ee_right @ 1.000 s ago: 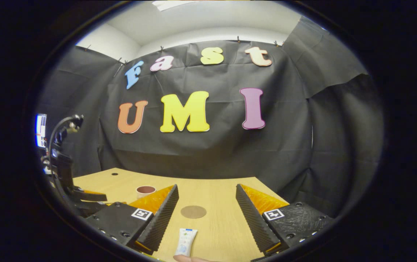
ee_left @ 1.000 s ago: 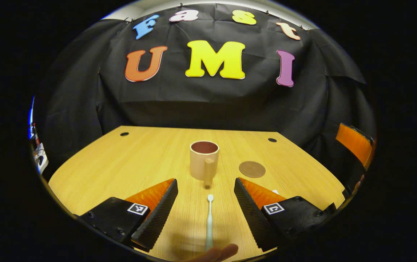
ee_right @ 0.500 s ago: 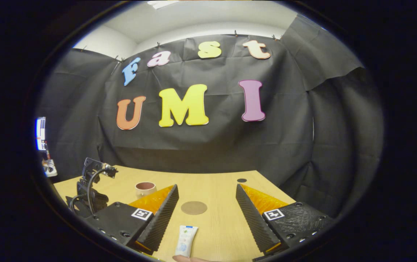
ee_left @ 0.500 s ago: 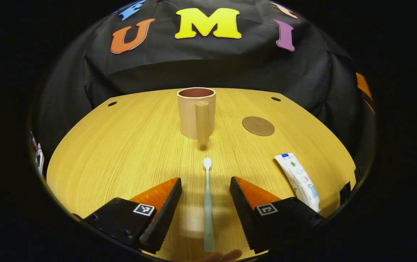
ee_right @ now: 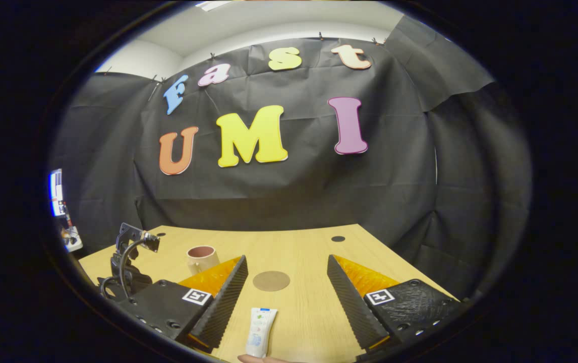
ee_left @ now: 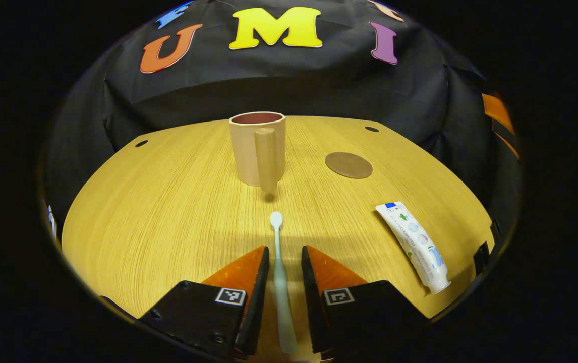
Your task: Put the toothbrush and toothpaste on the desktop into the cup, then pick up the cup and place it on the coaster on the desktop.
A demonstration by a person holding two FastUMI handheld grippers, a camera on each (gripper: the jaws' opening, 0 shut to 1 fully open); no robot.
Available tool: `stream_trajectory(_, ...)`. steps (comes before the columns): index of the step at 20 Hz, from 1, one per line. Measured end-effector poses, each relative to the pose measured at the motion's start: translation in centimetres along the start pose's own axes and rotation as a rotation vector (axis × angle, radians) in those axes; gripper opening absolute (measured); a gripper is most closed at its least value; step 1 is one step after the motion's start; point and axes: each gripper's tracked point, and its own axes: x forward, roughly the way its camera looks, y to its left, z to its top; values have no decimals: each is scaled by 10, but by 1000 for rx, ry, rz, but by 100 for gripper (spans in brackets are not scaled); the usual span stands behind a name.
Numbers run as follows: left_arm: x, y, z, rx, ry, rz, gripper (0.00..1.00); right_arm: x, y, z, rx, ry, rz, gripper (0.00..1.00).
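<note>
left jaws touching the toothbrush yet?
Apart. In the left gripper view, table shows on both sides of the toothbrush handle between the left gripper's jaws.

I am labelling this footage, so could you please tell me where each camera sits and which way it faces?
Left gripper view: rides the left claw, low over the pale toothbrush, facing the beige mug.
Right gripper view: rides the right claw, facing the white toothpaste tube; a fingertip shows.
Shared: mug, tube, round brown coaster.

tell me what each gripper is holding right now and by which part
Nothing is held for sure. The left gripper has its fingers close on both sides of the toothbrush handle, contact unclear. The right gripper is open above the toothpaste.
</note>
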Motion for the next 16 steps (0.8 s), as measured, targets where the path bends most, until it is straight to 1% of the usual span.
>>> stream_trajectory(1,0,2,2,0,-12,2,37,0,0,-2,2,6,0,95)
stream_trajectory(2,0,6,2,-6,-18,9,27,1,1,-3,4,13,1,95)
stream_trajectory(3,0,8,3,-17,-25,6,18,1,2,-6,7,20,2,93)
stream_trajectory(4,0,8,3,-18,-28,3,10,1,3,-8,7,28,4,94)
stream_trajectory(8,-1,8,6,-26,-48,3,8,4,7,-16,-9,49,6,94)
stream_trajectory(10,-5,11,16,-21,-85,27,8,7,10,-23,-22,64,9,94)
stream_trajectory(13,-25,21,42,13,-197,86,8,14,14,-36,-37,98,17,94)
stream_trajectory(15,-42,22,61,22,-283,121,8,16,19,-56,-47,148,26,95)
stream_trajectory(16,-52,20,68,14,-324,121,8,18,20,-66,-51,182,26,94)
